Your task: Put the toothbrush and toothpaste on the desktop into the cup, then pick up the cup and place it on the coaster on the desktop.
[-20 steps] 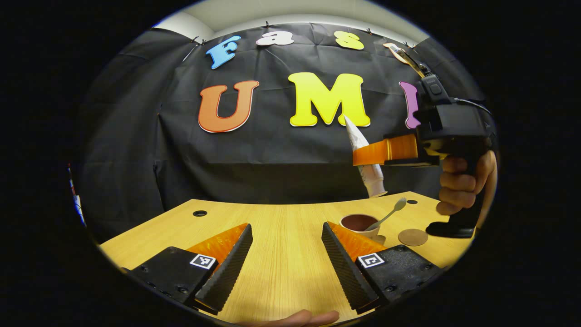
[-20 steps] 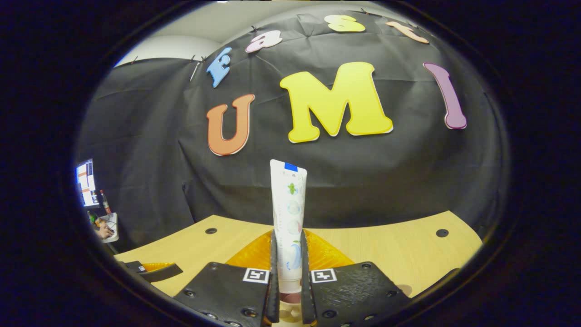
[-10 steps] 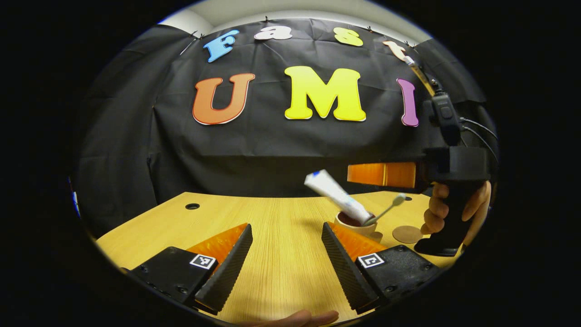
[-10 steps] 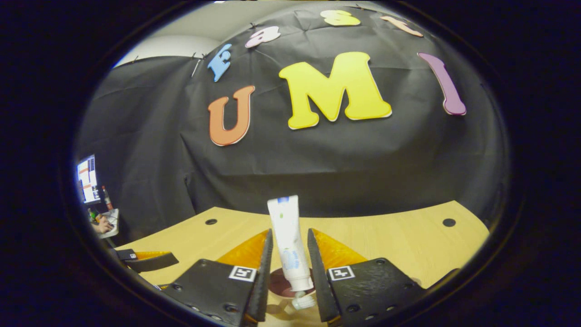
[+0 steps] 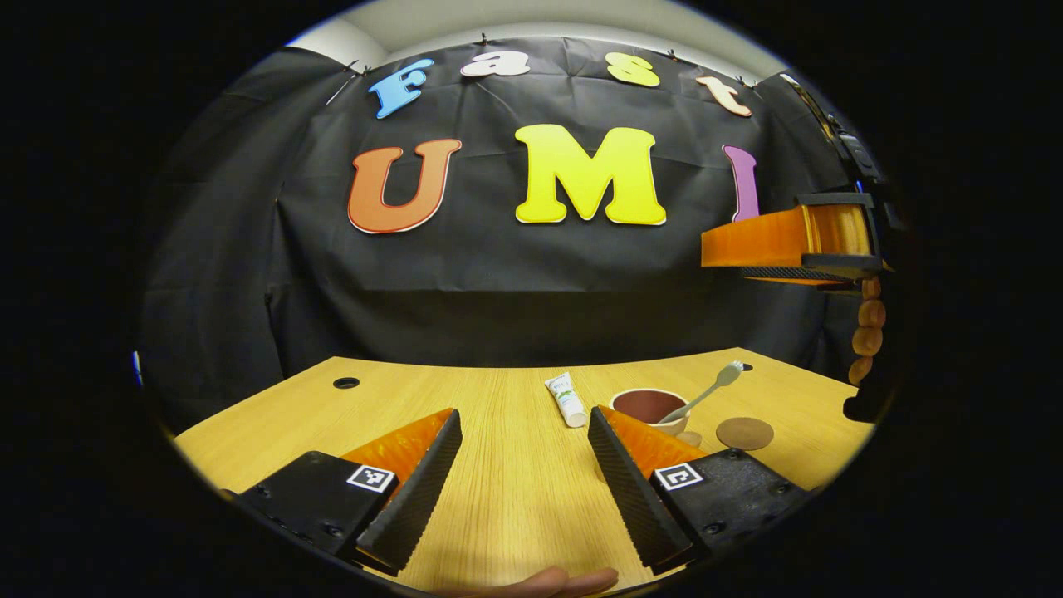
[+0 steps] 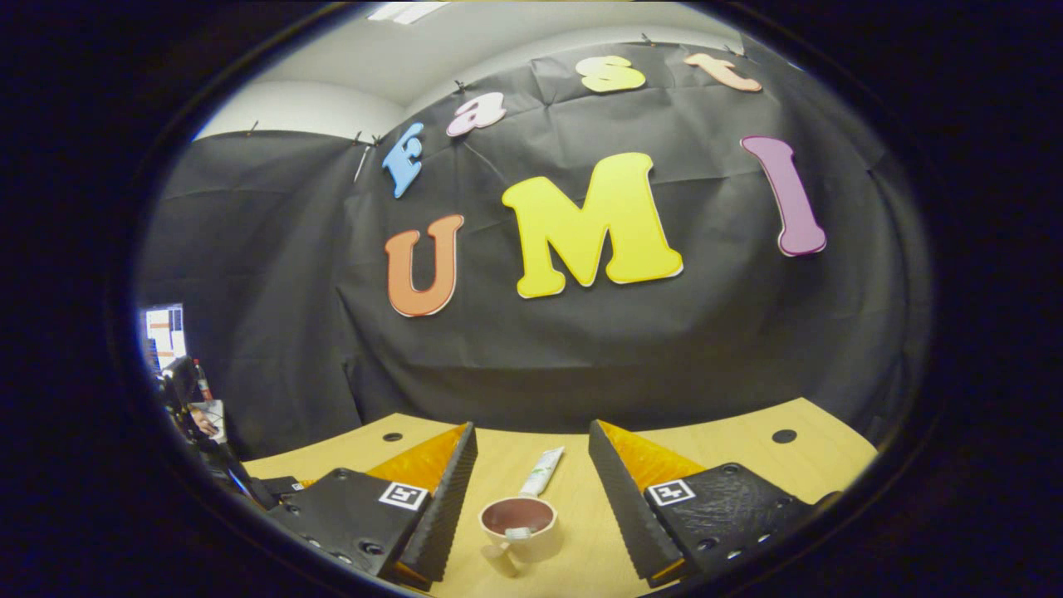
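Toothpaste (image 5: 565, 399) lies flat on the desk (image 5: 498, 498), outside the cup (image 5: 649, 409), just beside it at about nine o'clock in my left gripper view; whether it touches the cup's side I cannot tell. In my right gripper view the tube (image 6: 542, 470) lies beyond the cup (image 6: 519, 523) at about one o'clock, its near end close to the rim. The toothbrush (image 5: 707, 390) stands in the cup, leaning out over the rim toward two o'clock with its bristle head up in the air; from my right gripper view I see its head (image 6: 518, 533) at the cup's near rim. The coaster (image 5: 744, 433) lies bare on the desk, near the cup at about four o'clock in the left gripper view, apart from it. My left gripper (image 5: 523, 482) sits low over the desk with its fingers spread wide and nothing between them. My right gripper (image 6: 531, 498) is also spread wide, holding nothing, high above the desk with the cup and tube seen between its fingers; in the left gripper view it (image 5: 785, 249) hangs at two o'clock, well above the cup, with my hand (image 5: 868, 328) on its handle.
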